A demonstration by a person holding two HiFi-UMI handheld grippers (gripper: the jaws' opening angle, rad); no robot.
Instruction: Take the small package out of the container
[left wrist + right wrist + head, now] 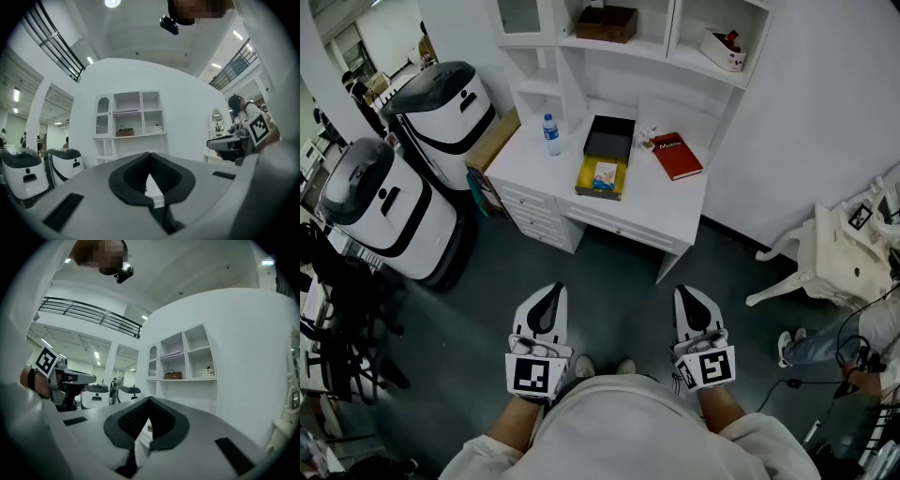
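**Head view.** The left hand-held gripper (549,292) and right hand-held gripper (688,294) are held level at the near edge, over the floor and well apart from the desk (661,204). The container (585,180) is a yellow tray, its black lid thrown back on the far side. The small package (605,174) lies flat inside the tray. A water bottle (551,134) stands to its left and a red book (677,156) lies to its right.

**Left gripper view.** The jaws are together with nothing between them. The wall shelves (129,117) are far ahead.

**Right gripper view.** These jaws also meet at the tips and are empty.

**Judgement.** This looks like the approach step.
- Close in on the desk first.
- Part one gripper's jaws before they reach the tray.
- Come down from above and pinch the package across an edge.
- Lift straight up, clear of the tray wall.
- The other gripper could steady the tray.
- Keep wide of the bottle.
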